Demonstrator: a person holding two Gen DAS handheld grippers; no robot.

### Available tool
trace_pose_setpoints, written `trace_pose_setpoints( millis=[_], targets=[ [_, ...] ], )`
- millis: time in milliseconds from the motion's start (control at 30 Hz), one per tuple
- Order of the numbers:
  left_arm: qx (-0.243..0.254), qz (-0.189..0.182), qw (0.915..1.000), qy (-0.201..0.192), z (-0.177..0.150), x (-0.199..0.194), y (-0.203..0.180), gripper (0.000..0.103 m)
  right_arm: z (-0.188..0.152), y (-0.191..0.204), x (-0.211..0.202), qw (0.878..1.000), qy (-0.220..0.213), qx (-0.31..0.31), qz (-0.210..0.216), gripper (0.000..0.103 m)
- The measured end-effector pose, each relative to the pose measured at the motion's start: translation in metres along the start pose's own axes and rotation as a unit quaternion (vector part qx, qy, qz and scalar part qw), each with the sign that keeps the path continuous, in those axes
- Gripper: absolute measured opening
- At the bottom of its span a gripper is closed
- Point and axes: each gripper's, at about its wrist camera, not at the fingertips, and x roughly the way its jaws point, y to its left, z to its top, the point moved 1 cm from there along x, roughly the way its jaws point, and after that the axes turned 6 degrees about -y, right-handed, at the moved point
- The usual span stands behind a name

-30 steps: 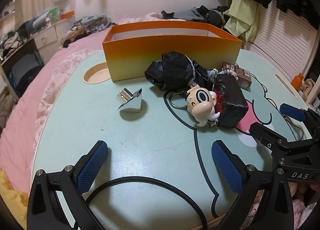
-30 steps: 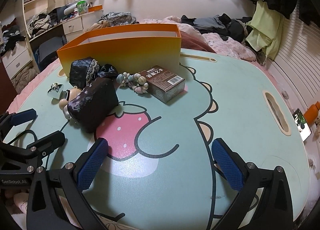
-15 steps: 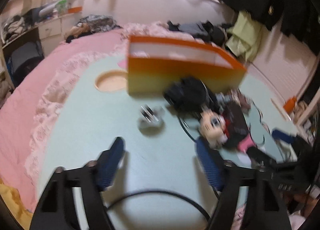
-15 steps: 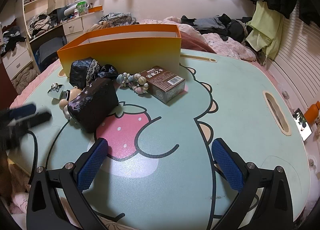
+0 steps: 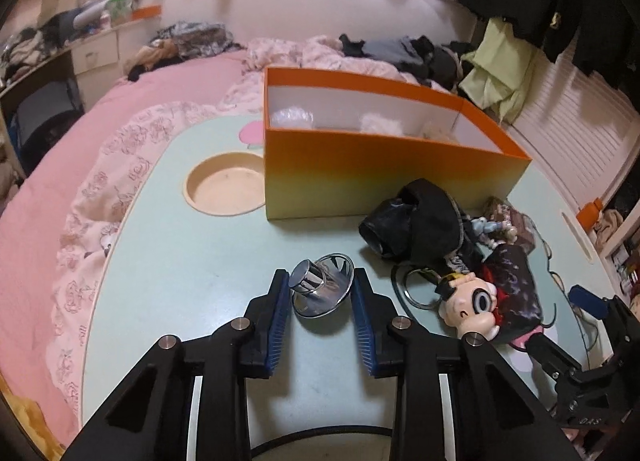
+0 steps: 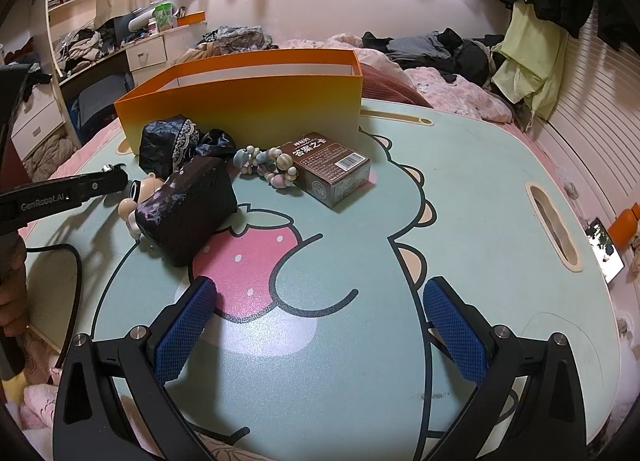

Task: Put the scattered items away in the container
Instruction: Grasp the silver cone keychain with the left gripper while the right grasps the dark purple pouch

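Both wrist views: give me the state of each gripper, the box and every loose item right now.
left gripper: shut on chrome funnel
right gripper: open, holding nothing
orange box: upright, open top, a few items inside
black pouch: on the table, outside the box
brown card box: on the table, closed
bead bracelet: on the table
cartoon figure keychain: lying against the pouch

Mint cartoon table (image 6: 480,189) ahead of your claws, orange box (image 5: 384,173), brown carton (image 6: 332,169), bead string (image 6: 268,167), dark pouch (image 6: 184,209) lying on it.

Black-framed left tool (image 5: 320,293), blue ribbed pads (image 5: 280,317), silver screws
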Motion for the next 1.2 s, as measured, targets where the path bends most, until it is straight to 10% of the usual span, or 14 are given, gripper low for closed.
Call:
trace_pose_setpoints(
  millis=[300,433,600,1100,1200],
  targets=[
    [0.005,-0.013,0.9993,-0.034,-0.016,-0.035,-0.004,0.029,0.005,0.003,-0.006,0.999,-0.001,0.008,0.033,0.102],
    [0.009,-0.016,0.9993,-0.034,-0.019,-0.038,-0.007,0.029,0.028,0.023,-0.019,0.997,-0.027,-0.008,0.07,0.077],
    [0.008,-0.026,0.9989,-0.038,-0.019,-0.043,-0.009,0.029,0.052,0.038,-0.01,0.991,-0.029,0.042,0.127,0.077],
    [0.0,-0.029,0.999,-0.034,-0.023,-0.041,-0.009,0.029,0.048,0.05,0.021,0.99,0.007,0.043,0.133,0.077],
    [-0.004,-0.031,0.999,-0.033,-0.024,-0.04,-0.008,0.029,0.046,0.037,0.02,0.989,0.012,0.063,0.13,0.063]
  ],
)
